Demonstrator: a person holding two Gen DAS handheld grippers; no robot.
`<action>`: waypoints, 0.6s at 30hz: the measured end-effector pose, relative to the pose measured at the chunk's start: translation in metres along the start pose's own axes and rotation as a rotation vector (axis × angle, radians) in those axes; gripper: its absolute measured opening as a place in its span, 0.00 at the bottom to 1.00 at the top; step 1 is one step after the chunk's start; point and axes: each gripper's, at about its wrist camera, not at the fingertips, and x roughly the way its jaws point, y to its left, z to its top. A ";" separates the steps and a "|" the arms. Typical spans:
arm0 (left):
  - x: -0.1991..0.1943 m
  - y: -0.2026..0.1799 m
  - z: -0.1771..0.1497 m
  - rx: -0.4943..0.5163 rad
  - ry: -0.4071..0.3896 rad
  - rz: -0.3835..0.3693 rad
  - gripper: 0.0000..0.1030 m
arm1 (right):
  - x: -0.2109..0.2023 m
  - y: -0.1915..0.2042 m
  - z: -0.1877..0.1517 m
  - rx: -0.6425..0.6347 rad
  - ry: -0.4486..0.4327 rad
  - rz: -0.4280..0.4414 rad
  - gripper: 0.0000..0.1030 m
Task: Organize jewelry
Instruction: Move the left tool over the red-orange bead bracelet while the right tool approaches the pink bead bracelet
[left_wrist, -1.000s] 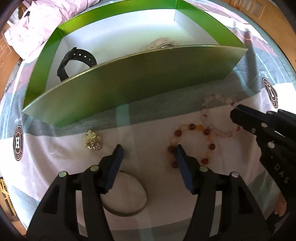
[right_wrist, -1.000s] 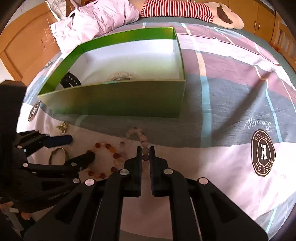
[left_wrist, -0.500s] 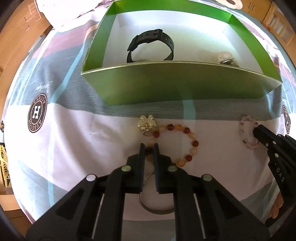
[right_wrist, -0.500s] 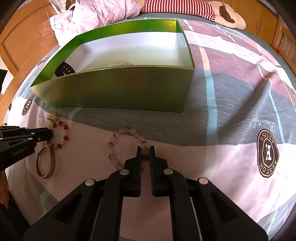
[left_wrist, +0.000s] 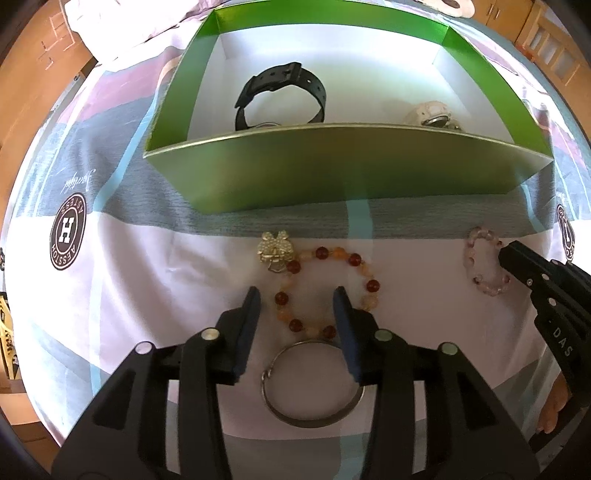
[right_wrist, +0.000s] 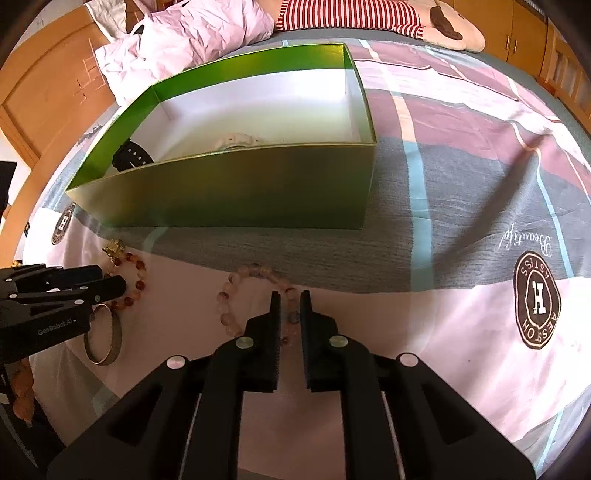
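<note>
The pink bead bracelet (right_wrist: 255, 299) lies on the bedsheet (right_wrist: 461, 332) in front of the green box (right_wrist: 236, 195), and the right gripper (right_wrist: 289, 295) has its jaws nearly closed on the right side of this bracelet, so it seems to pinch the beads, but the bracelet is not yet lifted. The left gripper (left_wrist: 297, 295) hangs over the amber bead bracelet (left_wrist: 327, 291) with its jaws open, one on each side of the left part of the ring, and it holds nothing. Just beside this bracelet, touching its top left, is a gold brooch (left_wrist: 276, 251), and a metal bangle (left_wrist: 312, 384) lies just below it. In my judgement the task is only partly done: two watches are already inside the box, one black watch (left_wrist: 282, 96) on the left and one white watch (left_wrist: 430, 114) on the right. Four pieces are left outside on the sheet: two bead bracelets, one bangle and one brooch. There is one box, and there are two grippers.
</note>
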 end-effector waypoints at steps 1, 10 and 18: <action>0.002 0.008 0.001 0.003 0.000 0.003 0.48 | 0.001 0.000 -0.001 0.004 0.002 0.000 0.25; 0.007 -0.002 -0.001 0.008 -0.003 0.037 0.61 | 0.005 0.009 -0.005 -0.047 -0.008 -0.050 0.30; 0.019 0.006 0.003 0.012 -0.002 0.042 0.62 | 0.006 0.011 -0.007 -0.060 -0.014 -0.065 0.30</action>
